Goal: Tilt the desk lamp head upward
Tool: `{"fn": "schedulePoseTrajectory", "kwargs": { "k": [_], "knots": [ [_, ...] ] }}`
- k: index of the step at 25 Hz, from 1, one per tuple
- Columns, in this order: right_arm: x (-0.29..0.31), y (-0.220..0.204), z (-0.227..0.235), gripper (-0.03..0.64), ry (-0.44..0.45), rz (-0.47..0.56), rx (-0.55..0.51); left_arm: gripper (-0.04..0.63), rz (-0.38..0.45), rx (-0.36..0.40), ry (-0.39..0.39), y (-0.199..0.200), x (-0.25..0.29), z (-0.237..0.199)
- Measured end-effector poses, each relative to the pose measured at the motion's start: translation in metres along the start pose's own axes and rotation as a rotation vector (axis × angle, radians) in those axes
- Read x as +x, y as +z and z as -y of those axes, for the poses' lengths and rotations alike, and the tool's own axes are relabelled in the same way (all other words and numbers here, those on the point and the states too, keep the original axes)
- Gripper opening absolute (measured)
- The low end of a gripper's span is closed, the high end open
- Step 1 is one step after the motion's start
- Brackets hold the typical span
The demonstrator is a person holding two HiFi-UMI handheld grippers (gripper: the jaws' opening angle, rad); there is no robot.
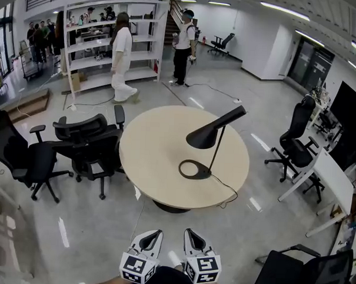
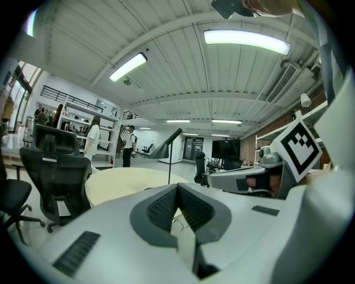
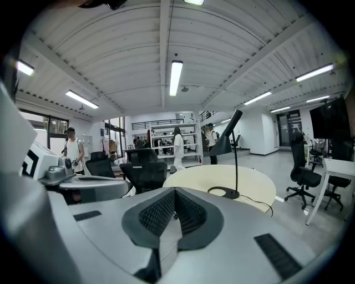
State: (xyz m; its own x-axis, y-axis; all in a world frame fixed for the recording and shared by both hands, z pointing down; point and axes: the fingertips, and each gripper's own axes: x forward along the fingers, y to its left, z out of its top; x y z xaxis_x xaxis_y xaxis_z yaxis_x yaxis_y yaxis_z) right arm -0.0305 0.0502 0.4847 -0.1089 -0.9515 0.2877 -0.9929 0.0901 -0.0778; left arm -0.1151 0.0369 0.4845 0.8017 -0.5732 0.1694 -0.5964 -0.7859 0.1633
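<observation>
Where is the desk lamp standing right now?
In the head view the desk lamp stands on the right half of the round table, its ring base near the near edge, black office chairs beyond the table's left side.

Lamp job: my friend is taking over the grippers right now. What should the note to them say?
Grippers: the left gripper is shut and empty; the right gripper is shut and empty. Both are held low, side by side, short of the table.
Things: the desk lamp stands on the round table, its lamp head sloping downward.
Done: nothing yet; the lamp is untouched.
Left: step up to the table, open a gripper, take the lamp head and tilt it upward.
</observation>
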Motion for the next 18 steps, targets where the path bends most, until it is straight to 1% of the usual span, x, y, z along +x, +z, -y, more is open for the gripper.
{"fn": "schedulePoseTrajectory", "kwargs": {
  "k": [4,9,13,18],
  "knots": [
    [0.005,0.005,0.056,0.01,0.017,0.006,0.008,0.046,-0.012,-0.002,0.023,0.003,0.052,0.022],
    [0.005,0.002,0.126,0.01,0.028,0.013,-0.026,0.046,-0.02,-0.006,0.068,0.004,0.112,0.048],
    [0.013,0.003,0.164,0.01,0.044,0.024,-0.057,0.046,-0.014,0.006,0.07,0.005,0.148,0.067],
    [0.024,0.007,0.193,0.01,0.052,0.04,-0.035,0.046,-0.034,0.017,0.082,0.006,0.175,0.073]
  ]
}}
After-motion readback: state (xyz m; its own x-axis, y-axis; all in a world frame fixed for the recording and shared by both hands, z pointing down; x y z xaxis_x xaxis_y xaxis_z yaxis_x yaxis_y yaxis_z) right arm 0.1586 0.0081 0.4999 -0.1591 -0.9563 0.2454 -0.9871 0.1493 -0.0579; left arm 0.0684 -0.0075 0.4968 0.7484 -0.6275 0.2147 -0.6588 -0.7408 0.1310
